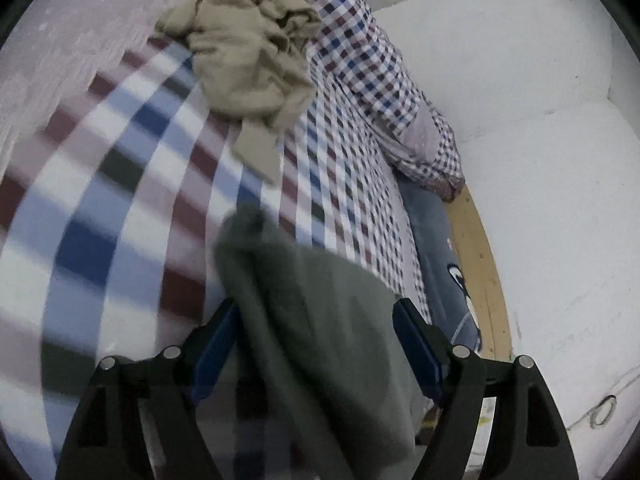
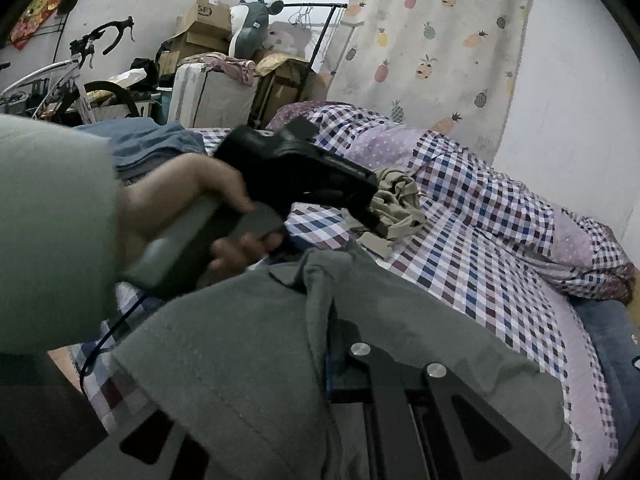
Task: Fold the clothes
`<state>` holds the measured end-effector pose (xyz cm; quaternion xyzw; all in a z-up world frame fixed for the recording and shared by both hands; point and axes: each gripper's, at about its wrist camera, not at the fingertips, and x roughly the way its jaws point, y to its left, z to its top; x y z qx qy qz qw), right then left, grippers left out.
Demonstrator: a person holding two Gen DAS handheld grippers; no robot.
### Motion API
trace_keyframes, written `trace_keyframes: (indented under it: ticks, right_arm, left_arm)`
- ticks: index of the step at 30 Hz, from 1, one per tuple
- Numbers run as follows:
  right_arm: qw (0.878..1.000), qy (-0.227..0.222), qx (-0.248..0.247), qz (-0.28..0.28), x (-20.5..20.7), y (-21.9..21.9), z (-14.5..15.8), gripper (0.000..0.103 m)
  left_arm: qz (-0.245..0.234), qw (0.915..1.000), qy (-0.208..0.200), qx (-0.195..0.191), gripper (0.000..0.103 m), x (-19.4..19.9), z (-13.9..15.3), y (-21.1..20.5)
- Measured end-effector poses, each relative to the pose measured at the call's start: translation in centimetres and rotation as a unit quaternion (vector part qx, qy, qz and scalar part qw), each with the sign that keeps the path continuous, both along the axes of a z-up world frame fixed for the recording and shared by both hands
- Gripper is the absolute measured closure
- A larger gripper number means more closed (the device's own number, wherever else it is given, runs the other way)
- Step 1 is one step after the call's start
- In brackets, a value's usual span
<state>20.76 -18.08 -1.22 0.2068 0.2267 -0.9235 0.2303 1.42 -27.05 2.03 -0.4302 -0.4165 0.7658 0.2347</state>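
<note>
A grey-green garment (image 1: 320,320) hangs through my left gripper (image 1: 316,312), whose blue pads (image 1: 216,352) stand wide apart on either side of it, open. In the right wrist view the same garment (image 2: 240,340) is draped over my right gripper (image 2: 326,356). Its fingers are mostly hidden, the linkage sits close to centre, and the cloth bunches up from there as if pinched. A hand (image 2: 172,200) in a pale green sleeve holds the left gripper (image 2: 304,168) above the bed. A crumpled beige garment (image 1: 248,52) (image 2: 396,204) lies farther up the checked sheet (image 1: 140,184) (image 2: 460,264).
A checked quilt (image 1: 360,40) (image 2: 480,176) is heaped along the wall side. Blue denim (image 1: 436,248) hangs by the wooden bed edge (image 1: 476,248), and folded blue clothes (image 2: 152,140) lie at the bed's far end. A bicycle (image 2: 80,68), boxes (image 2: 204,20) and a pineapple curtain (image 2: 436,40) stand beyond.
</note>
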Motion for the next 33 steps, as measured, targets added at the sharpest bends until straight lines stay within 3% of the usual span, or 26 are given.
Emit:
trace_keyframes:
  ticks: [1, 2, 4, 8, 13, 18, 21, 25, 29, 33]
  right_arm:
    - [1.000, -0.002, 0.001, 0.001, 0.0, 0.0, -0.2, 0.100]
    - [1.000, -0.003, 0.002, 0.001, 0.0, 0.0, -0.4, 0.100]
    - [1.000, -0.007, 0.004, 0.002, 0.1, -0.1, -0.7, 0.100]
    - [1.000, -0.021, 0.009, 0.004, -0.1, -0.5, -1.8, 0.100]
    - [0.999, -0.037, 0.007, 0.013, -0.1, -1.6, -2.2, 0.100]
    - [0.997, -0.026, -0.070, 0.027, 1.4, -1.6, 2.3, 0.100]
    - [0.994, -0.039, -0.103, 0.016, 0.5, -1.7, 2.2, 0.100]
    - [0.983, -0.093, -0.159, -0.007, -1.0, 0.4, 0.8, 0.100]
    - [0.982, -0.066, -0.173, -0.017, 0.3, 2.9, 2.3, 0.101]
    - [0.974, -0.064, -0.212, -0.045, 1.1, 6.7, 4.2, 0.100]
  left_arm:
    - [0.002, 1.0000, -0.001, -0.004, 0.030, -0.9, -0.1, -0.1]
    - [0.005, 0.9999, -0.003, -0.009, 0.047, -1.8, -0.2, -0.2]
    - [0.004, 0.9995, -0.020, -0.025, 0.071, -3.1, -0.9, -0.3]
    - [0.006, 0.9994, -0.018, -0.029, 0.094, -3.9, -1.6, -0.3]
    - [0.022, 0.9987, 0.039, -0.025, 0.097, -3.0, 1.0, -1.3]
    - [0.043, 0.9915, 0.123, 0.001, 0.098, -0.1, 7.3, -2.5]
    - [0.050, 0.9920, 0.113, -0.025, 0.098, -0.8, 8.0, -3.2]
    - [0.050, 0.9942, 0.063, -0.072, 0.098, -2.3, 7.2, -2.2]
    - [0.041, 0.9937, 0.076, -0.072, 0.098, -2.1, 9.9, 0.0]
    - [0.012, 0.9918, 0.096, -0.084, 0.098, -2.4, 13.6, 4.6]
